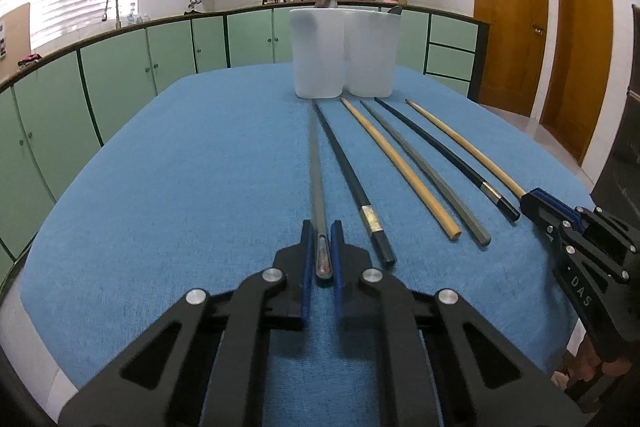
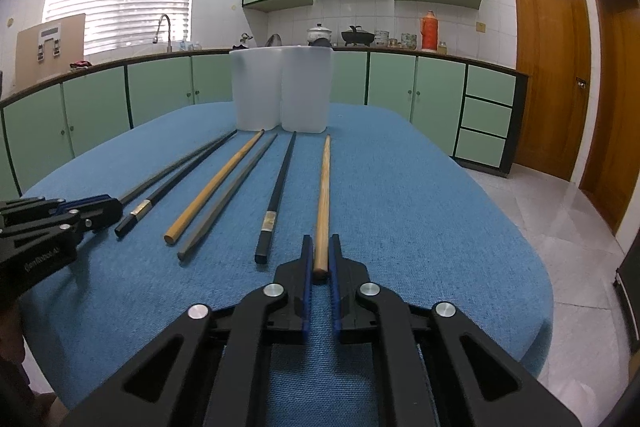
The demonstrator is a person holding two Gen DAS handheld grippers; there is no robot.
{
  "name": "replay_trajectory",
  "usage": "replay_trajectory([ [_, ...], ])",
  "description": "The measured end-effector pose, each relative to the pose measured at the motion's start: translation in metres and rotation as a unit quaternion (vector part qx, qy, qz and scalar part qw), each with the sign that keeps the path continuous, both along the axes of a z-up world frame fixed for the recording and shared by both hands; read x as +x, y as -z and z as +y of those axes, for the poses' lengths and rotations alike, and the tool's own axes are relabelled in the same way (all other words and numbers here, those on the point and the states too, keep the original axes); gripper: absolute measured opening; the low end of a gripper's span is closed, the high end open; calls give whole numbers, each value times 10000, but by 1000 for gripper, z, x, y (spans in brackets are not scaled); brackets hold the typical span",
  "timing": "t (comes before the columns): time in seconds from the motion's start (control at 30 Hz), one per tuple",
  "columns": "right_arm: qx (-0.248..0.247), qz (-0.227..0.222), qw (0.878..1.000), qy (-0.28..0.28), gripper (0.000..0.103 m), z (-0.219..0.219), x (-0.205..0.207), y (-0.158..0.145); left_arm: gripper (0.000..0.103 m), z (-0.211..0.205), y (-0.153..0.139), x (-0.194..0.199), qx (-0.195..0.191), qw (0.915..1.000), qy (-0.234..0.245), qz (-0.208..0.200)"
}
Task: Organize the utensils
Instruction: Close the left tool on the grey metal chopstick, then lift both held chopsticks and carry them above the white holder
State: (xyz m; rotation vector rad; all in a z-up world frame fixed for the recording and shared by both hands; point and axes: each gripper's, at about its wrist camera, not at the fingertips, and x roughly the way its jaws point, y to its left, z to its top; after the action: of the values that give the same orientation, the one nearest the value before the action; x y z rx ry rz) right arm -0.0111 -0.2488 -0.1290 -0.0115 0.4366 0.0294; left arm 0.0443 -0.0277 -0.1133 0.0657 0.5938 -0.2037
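Left gripper (image 1: 323,247): jaws pinched the grey chopstick (image 1: 316,167), lower centre of the frame; rigid, light, slippery.
Right gripper (image 2: 320,255): jaws pinched the wooden chopstick (image 2: 323,195) at its butt end.
Holder (image 2: 280,87): upper centre, beyond the tips.

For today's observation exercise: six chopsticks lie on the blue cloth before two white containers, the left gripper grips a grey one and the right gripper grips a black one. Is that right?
Not quite. The right gripper grips a wooden chopstick, not a black one, as the right wrist view shows. The rest stands.
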Motion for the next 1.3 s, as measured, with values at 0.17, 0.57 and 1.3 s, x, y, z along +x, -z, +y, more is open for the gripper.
replay_trajectory([
  [0.17,3,23,10000,15,7,0,-1,-2,7,1,-5,-2,-7,10000,-9,-33],
  [0.57,-112,-308,9995,2,7,-8,-14,-36,6,8,-56,-18,150,9971,-29,-748],
  [1.3,322,-733,9952,-558,7,-38,27,-177,6,8,-176,13,-302,9837,365,-1732],
])
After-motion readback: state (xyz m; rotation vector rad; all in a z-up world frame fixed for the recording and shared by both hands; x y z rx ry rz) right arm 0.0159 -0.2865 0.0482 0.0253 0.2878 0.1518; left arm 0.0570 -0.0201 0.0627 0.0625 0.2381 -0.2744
